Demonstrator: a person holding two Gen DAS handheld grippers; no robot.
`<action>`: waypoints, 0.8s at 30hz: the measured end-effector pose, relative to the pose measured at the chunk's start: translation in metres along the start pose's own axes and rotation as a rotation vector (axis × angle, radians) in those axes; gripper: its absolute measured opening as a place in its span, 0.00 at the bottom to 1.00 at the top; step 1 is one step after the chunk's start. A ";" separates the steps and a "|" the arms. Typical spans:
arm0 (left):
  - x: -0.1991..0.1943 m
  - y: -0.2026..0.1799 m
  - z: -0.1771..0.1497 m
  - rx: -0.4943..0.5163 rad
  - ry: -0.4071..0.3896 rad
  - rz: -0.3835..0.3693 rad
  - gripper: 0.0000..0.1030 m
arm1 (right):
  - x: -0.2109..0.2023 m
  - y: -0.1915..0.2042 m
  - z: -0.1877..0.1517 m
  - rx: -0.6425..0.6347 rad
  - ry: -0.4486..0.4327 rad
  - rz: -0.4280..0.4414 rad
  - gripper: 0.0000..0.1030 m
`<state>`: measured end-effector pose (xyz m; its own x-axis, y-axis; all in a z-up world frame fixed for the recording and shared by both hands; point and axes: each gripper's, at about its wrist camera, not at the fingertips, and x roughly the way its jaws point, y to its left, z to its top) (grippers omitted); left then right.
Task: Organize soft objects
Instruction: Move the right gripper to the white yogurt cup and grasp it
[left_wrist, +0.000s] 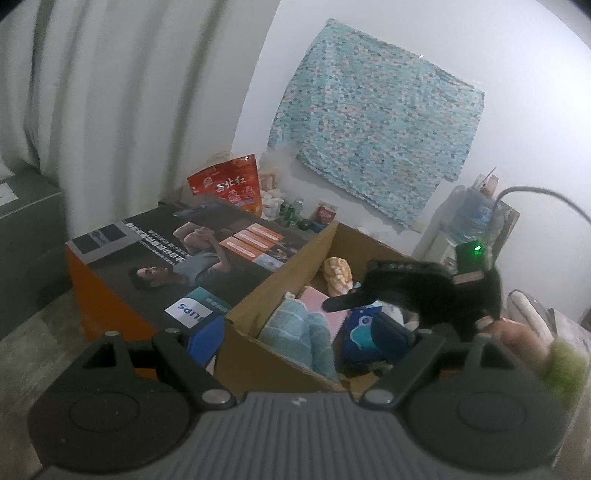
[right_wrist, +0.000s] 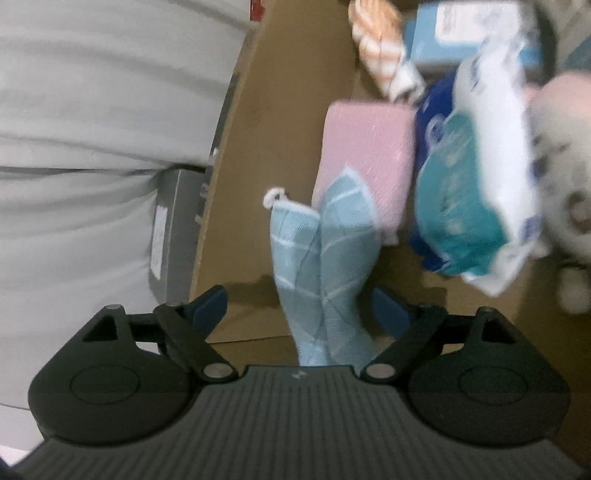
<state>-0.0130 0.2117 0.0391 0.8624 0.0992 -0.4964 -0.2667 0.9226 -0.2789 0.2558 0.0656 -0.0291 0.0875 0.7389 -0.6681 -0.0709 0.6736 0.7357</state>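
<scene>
My right gripper (right_wrist: 299, 306) is spread wide, the blue towel (right_wrist: 325, 266) lying loose between its fingers without either pad pressing it, draped into the cardboard box (right_wrist: 280, 110). My left gripper (left_wrist: 303, 332) is also spread, pinching nothing, hovering at the box's near edge. Further in I see a pink pad (right_wrist: 365, 147), a tissue pack (right_wrist: 476, 177) and an orange-and-white plush (right_wrist: 376, 40); beyond stands a printed carton (left_wrist: 177, 258).
</scene>
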 end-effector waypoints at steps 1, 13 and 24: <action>-0.001 -0.003 0.000 0.006 0.002 -0.008 0.85 | -0.011 0.001 -0.002 -0.010 -0.013 0.009 0.85; -0.004 -0.085 -0.023 0.210 0.092 -0.284 0.93 | -0.230 -0.089 -0.091 -0.069 -0.372 0.190 0.96; 0.007 -0.223 -0.105 0.495 0.305 -0.630 0.94 | -0.366 -0.227 -0.247 0.162 -0.807 -0.014 0.97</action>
<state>0.0073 -0.0329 0.0114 0.6141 -0.5254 -0.5889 0.5031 0.8355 -0.2209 -0.0051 -0.3540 0.0209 0.7790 0.4495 -0.4372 0.0746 0.6259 0.7764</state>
